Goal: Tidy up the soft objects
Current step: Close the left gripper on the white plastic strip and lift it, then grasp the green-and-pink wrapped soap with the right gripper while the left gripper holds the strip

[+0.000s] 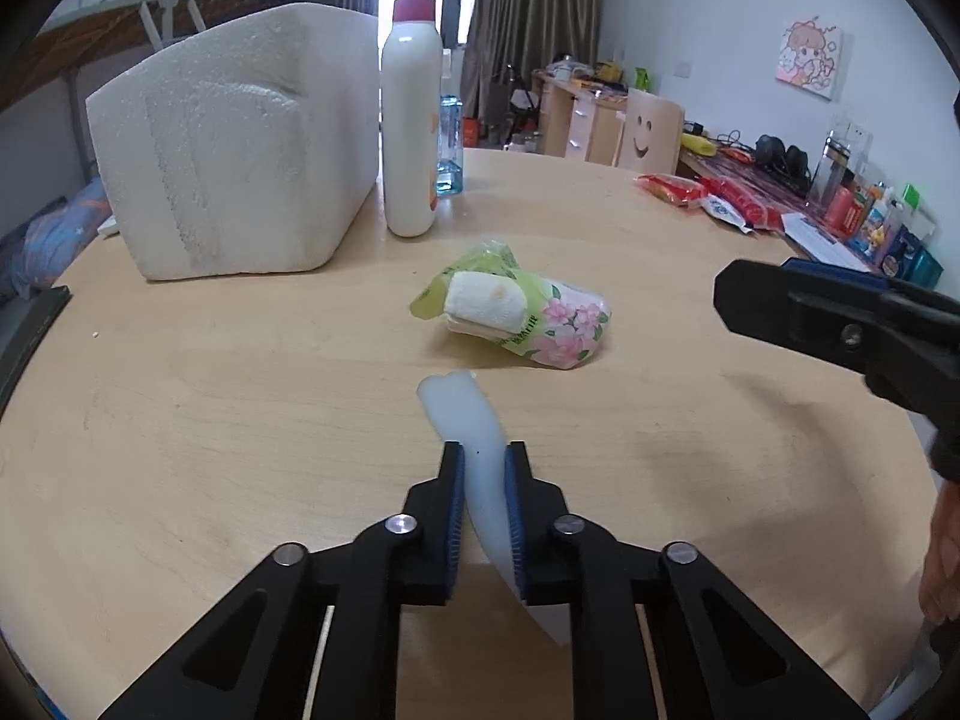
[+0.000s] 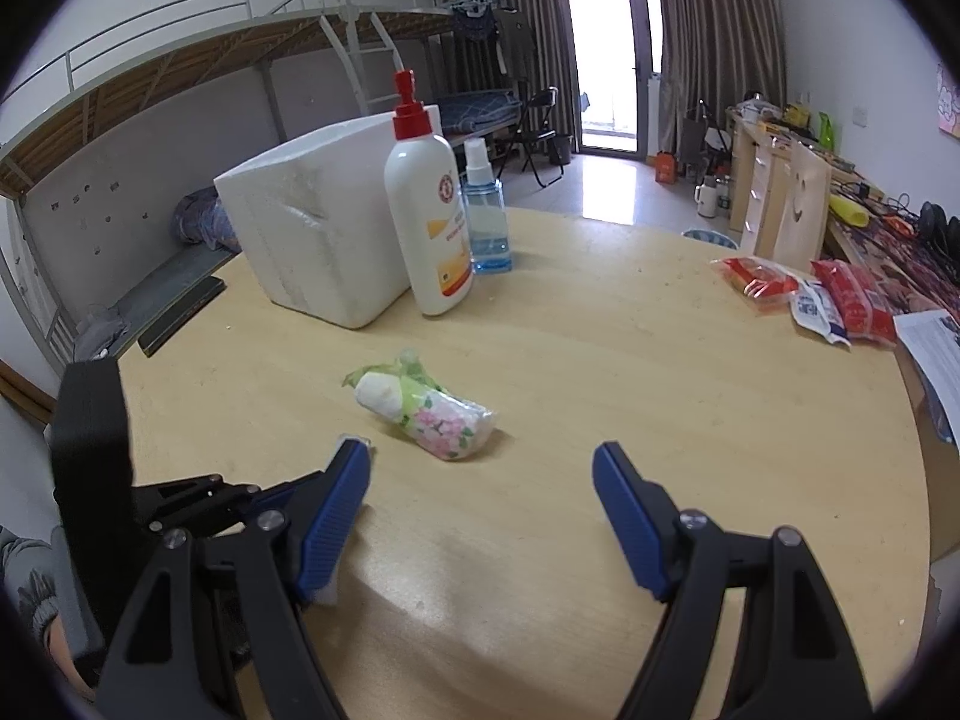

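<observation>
My left gripper [image 1: 483, 459] is shut on a soft translucent white strip [image 1: 465, 414] that curves out past its fingertips, just above the wooden table [image 1: 240, 396]. A floral tissue pack [image 1: 516, 315] with a white roll in its open end lies in the middle of the table, just beyond the strip. It also shows in the right wrist view [image 2: 432, 411]. My right gripper [image 2: 480, 471] is open and empty, short of the pack. The right gripper's body shows at the right of the left wrist view [image 1: 840, 324]; the left gripper sits at the left of the right wrist view [image 2: 198, 498].
A white foam box [image 1: 240, 150] stands at the back left, with a lotion pump bottle [image 1: 411, 126] and a blue spray bottle [image 2: 487, 222] beside it. Red snack packets [image 2: 810, 294] and papers [image 2: 933, 348] lie at the right edge.
</observation>
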Motion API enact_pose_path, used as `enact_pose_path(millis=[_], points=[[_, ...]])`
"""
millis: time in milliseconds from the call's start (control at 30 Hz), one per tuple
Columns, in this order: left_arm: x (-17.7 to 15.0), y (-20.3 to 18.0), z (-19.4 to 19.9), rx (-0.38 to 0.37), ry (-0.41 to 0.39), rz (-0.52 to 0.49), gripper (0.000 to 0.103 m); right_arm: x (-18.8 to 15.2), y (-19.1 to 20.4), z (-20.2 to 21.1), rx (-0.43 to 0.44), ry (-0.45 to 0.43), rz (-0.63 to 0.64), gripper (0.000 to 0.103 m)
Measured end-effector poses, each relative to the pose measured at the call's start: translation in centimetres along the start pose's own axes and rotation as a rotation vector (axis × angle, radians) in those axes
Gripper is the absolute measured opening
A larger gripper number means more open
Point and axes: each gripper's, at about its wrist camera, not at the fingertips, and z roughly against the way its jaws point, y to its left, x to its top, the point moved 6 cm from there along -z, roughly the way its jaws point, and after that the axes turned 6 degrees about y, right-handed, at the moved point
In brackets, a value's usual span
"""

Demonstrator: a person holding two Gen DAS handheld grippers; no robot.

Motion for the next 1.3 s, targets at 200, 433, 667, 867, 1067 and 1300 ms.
enact_pose_path(millis=[200,433,667,867,1067,1300], points=[[0.1,1.6,0.9,0.007,-0.02,-0.006,0.012,0.4,0.7,-1.2,0.001,0.025,0.019,0.08],[0.5,3.5,1.5,0.012,-0.041,0.006,0.012,1.0,2.0,-3.4,0.003,0.079,0.073,0.08],[0.8,5.5,1.6,0.005,-0.045,0.025,0.012,1.7,2.9,-6.2,-0.026,0.158,0.141,0.08],[1.0,6.7,1.5,-0.005,-0.04,0.029,0.012,2.5,3.3,-7.8,-0.036,0.193,0.183,0.08],[1.1,7.1,1.7,-0.02,-0.042,0.019,0.012,2.2,3.8,-9.6,-0.052,0.246,0.234,0.08],[1.2,7.5,1.7,-0.035,-0.044,0.016,0.012,2.0,3.1,-10.2,-0.042,0.278,0.215,0.033]])
